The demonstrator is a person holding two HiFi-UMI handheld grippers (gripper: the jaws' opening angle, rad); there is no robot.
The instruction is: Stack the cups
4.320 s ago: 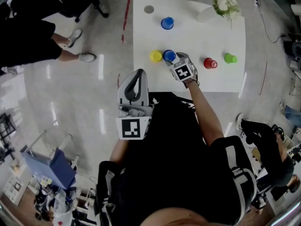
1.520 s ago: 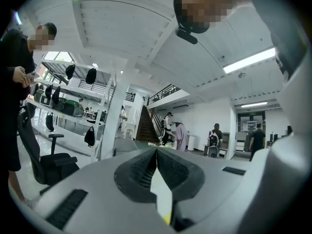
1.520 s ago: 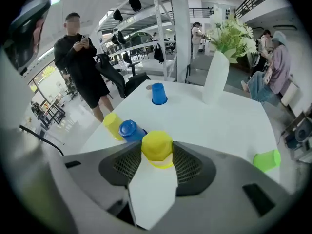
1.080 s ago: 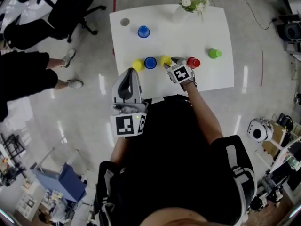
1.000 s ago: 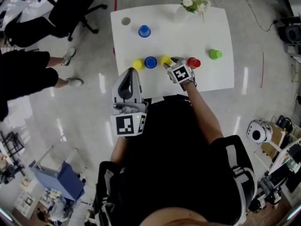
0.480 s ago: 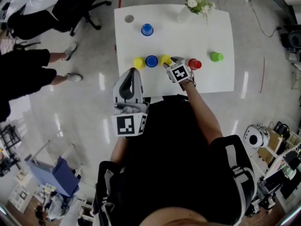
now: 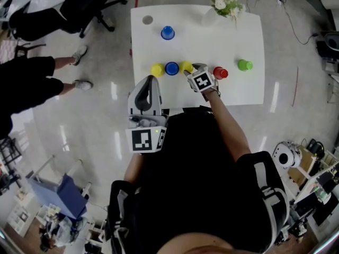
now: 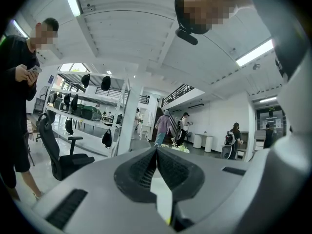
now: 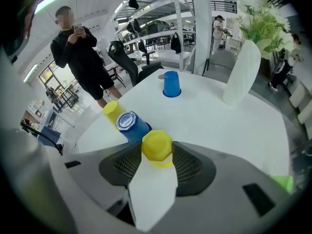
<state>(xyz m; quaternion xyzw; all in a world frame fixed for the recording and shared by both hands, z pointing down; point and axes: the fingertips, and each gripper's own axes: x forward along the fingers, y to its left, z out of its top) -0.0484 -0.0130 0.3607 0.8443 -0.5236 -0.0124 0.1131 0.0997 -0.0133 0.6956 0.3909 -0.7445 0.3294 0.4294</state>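
At table's near edge, seen from above, left to right: left gripper [image 8: 156, 154] held off the table [image 7: 233, 36], roughly level, jaws brought together on nothing; first yellow cup [image 7: 157, 70]; near blue cup [image 7: 171, 68] just beside it; second yellow cup [image 9: 157, 147] just beside that, standing upturned on the table between the jaws of the right gripper [image 7: 190, 71], which points steeply down with both pads against the cup's sides at a moderately wide opening; red cup [image 7: 220, 72] near the gripper's right; green cup [image 7: 244, 65] further right, apart from the rest.

Farther back: grey disc [image 7: 148, 20] at the left corner; far blue cup [image 7: 167, 33] alone; vase [image 7: 209, 17] of flowers at the far edge.

Handling (judged): cups appear to be thin moulded plastic, so light, fairly stiff yet likely to flex under a hard squeeze; walls smooth and tapered, so a pinch may slide toward the narrow base; best held across the mid-wall, as here, with modest force, then lowered squarely over another upturned cup.

Count: six cups; two yellow, two blue, one red, one green; none yet stacked; one vase; one disc; two grippers.
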